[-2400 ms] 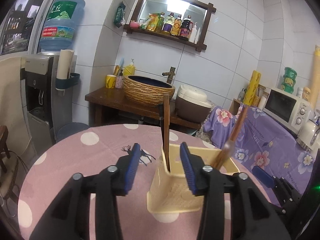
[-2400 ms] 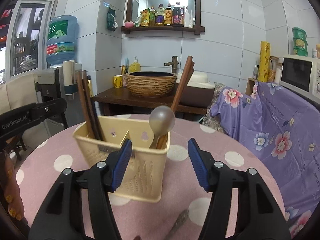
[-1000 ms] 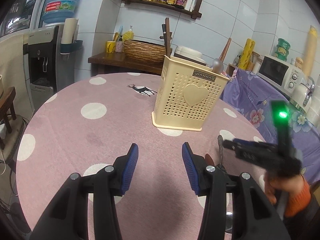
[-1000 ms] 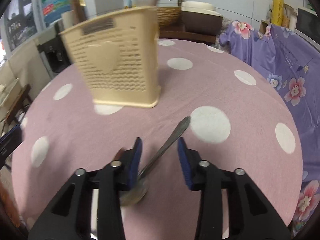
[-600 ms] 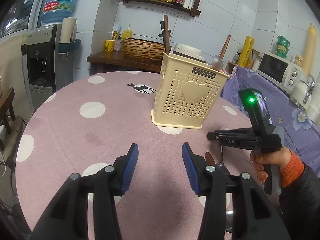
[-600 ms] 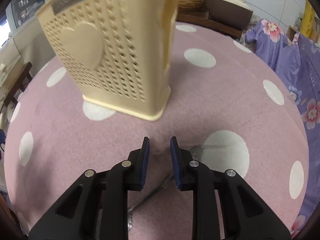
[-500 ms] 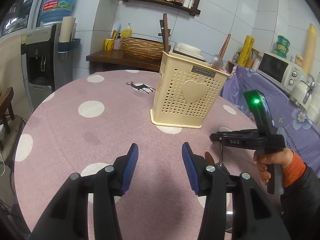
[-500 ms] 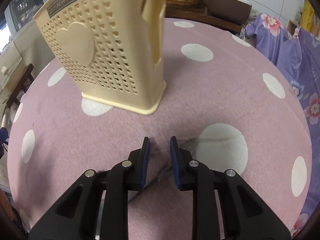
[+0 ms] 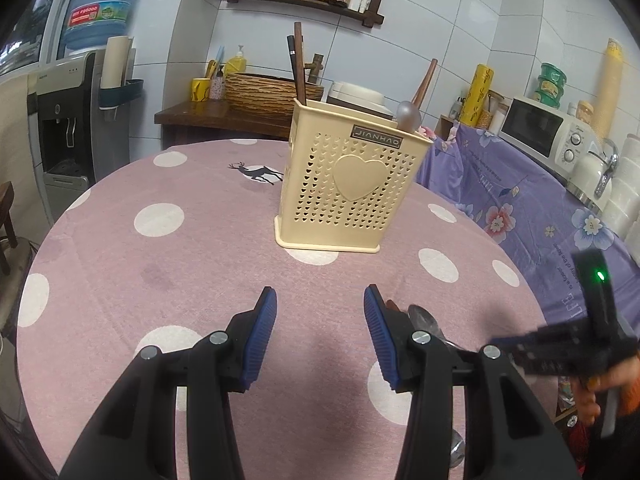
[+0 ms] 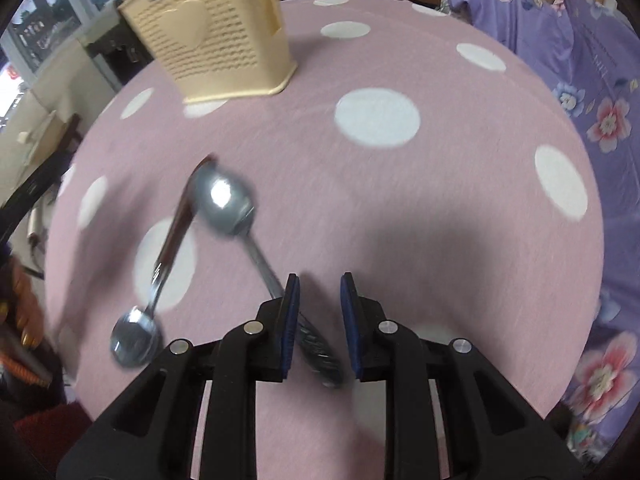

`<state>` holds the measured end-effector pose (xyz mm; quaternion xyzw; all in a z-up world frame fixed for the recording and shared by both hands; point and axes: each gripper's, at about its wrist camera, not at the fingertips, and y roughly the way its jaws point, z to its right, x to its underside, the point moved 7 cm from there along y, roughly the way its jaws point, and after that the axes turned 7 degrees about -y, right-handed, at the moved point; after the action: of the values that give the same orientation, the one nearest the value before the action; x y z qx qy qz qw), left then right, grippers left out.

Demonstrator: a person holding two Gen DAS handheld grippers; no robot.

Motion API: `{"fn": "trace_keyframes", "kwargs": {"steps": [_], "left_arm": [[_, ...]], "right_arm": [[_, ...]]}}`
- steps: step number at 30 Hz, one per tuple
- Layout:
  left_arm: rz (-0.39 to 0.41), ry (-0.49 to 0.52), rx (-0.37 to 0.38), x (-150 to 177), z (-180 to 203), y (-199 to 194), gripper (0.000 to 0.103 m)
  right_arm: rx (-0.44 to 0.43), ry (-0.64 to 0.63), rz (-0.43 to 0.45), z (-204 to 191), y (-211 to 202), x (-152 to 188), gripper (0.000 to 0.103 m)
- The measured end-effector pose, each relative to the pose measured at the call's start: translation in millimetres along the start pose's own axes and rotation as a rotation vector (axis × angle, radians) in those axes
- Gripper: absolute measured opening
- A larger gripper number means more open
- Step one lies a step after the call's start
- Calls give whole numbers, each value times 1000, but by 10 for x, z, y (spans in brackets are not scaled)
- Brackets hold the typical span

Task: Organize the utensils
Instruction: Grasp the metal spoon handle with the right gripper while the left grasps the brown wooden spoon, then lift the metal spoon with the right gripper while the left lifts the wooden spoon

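Observation:
A cream plastic utensil holder (image 9: 352,190) with a heart on its side stands mid-table; it also shows in the right wrist view (image 10: 218,44). Dark chopsticks (image 9: 298,68) and a spoon (image 9: 408,114) stand in it. My left gripper (image 9: 320,320) is open and empty above the cloth. My right gripper (image 10: 316,304) is partly open; the handle of a large steel spoon (image 10: 226,204) runs between its pads, untouched by what I can see. A second, smaller spoon (image 10: 160,272) lies to its left. The right gripper also shows in the left wrist view (image 9: 560,354).
The round table has a pink cloth with white dots (image 9: 160,220). A purple flowered cloth (image 9: 520,200) covers the counter on the right, with a microwave (image 9: 548,130). A water dispenser (image 9: 72,120) stands at the left.
My right gripper has pulled back from the holder towards the table's near edge, over the two spoons, and its jaws stand a little wider. My left gripper has barely moved.

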<state>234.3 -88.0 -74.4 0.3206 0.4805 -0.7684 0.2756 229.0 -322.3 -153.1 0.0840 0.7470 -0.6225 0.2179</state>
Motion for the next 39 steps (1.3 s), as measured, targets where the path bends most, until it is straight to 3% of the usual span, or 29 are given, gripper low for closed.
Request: {"fn": "trace_keyframes", "kwargs": {"steps": [5, 7, 10, 14, 20, 24, 28, 32, 36, 39], "left_arm": [[-17, 12, -1, 51, 46, 26, 46], [-35, 22, 2, 80, 80, 53, 46], [-95, 50, 29, 185, 199, 115, 46], [-199, 102, 87, 417, 449, 219, 46], [-317, 146, 74, 708, 645, 435, 46], [-327, 189, 6, 819, 649, 507, 35], [-330, 232, -10, 858, 648, 523, 13], [-325, 263, -20, 848, 566, 485, 12], [-321, 235, -73, 762, 285, 399, 11], [-315, 197, -95, 705, 99, 351, 11]], "right_arm": [[-59, -28, 12, -378, -121, 358, 22], [-17, -32, 25, -433, -119, 365, 22], [60, -24, 94, -379, -181, 268, 22], [53, 62, 170, -237, -235, 146, 24], [65, 101, 217, -170, -307, 184, 29], [84, 107, 242, -156, -358, 190, 30], [79, 113, 254, -145, -369, 157, 35], [78, 51, 242, -279, -301, 74, 36], [72, -40, 211, -469, -165, -9, 45], [76, -105, 174, -616, 1, -74, 45]]}}
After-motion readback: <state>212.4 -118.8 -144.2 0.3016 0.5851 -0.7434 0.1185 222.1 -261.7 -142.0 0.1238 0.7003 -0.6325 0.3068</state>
